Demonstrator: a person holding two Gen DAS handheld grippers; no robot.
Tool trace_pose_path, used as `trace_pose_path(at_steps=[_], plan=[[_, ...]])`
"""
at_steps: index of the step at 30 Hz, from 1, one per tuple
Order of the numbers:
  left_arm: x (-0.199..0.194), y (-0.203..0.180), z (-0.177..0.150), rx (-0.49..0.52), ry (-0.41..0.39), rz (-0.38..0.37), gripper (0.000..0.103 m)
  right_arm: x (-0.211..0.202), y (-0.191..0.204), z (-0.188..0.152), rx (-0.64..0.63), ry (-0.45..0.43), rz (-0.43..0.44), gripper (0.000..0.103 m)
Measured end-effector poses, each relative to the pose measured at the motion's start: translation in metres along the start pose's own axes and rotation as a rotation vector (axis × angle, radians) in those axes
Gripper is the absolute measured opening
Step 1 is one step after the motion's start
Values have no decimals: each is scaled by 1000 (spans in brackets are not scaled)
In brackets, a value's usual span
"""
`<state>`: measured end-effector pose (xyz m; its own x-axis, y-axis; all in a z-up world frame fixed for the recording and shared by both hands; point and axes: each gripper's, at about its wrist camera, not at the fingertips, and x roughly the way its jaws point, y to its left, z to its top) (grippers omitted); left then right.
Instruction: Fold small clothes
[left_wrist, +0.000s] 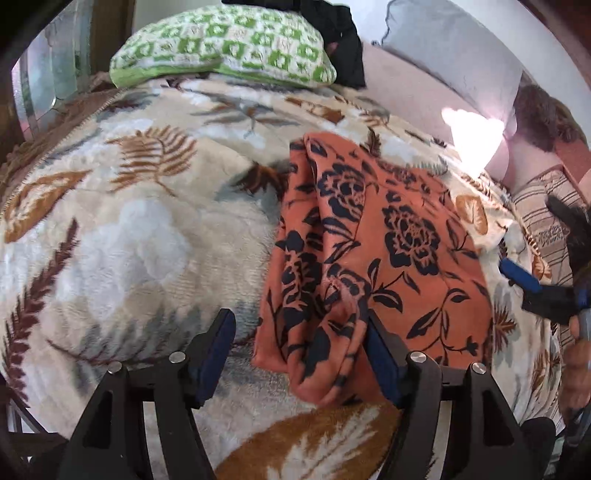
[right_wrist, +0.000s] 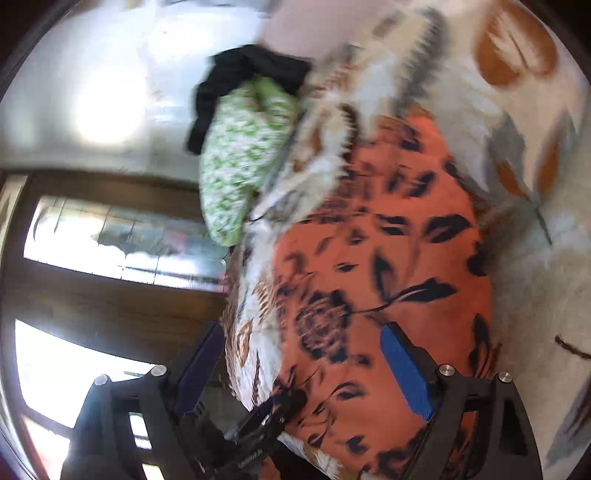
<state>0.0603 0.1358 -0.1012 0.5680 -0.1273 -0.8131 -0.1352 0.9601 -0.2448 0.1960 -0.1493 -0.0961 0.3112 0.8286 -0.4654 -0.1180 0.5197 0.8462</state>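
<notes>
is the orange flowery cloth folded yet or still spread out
Partly folded, not neat. The orange cloth lies on the blanket with its left side doubled over in a bunched ridge; the rest lies flat.

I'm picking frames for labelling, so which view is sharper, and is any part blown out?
Left wrist view: sharp on the orange floral garment and blanket, with one blown-out patch of sunlight and strong fisheye bending. Right wrist view: motion-smeared throughout, the green pillow streaked, glare on the wall, and the window overexposed.

text: none legible | black device (right_wrist: 255, 435): small print, possibly lettering, too blurred
</notes>
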Motion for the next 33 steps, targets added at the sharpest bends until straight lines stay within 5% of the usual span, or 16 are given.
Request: trace_pose_path(at_steps=[3, 6, 8, 11, 14, 23, 25, 28, 30, 33], plan=[[-14, -1, -2, 20, -25, 21, 71, -21, 1, -32, -14, -22, -39, 89], [-19, -2, -5, 11, -33, 27, 71, -28, -14, -63, 47, 24, 83, 90], [-18, 0, -7, 2, -26, 50, 71, -19, -22, -69, 61, 64, 120, 90], [-19, 6, -5, -15, -15, 64, 71, 24, -49, -75, 131, 152, 18, 90], [-31, 10, 1, -23, -58, 59, 71, 15, -41, -80, 118, 107, 87, 91], [-7, -31, 52, 25, -34, -176, 71, 0, -20, -71, 66, 59, 215, 91], [12, -30, 45, 28, 1, -135, 71, 3, -26, -68, 91, 71, 255, 91], [47, -16, 26, 46, 60, 53, 77, 17, -48, -68, 154, 91, 249, 91], [45, -6, 23, -9, 47, 34, 80, 20, -61, -68, 204, 118, 198, 90], [24, -15, 33, 38, -6, 54, 80, 10, -49, -62, 152, 104, 231, 90]])
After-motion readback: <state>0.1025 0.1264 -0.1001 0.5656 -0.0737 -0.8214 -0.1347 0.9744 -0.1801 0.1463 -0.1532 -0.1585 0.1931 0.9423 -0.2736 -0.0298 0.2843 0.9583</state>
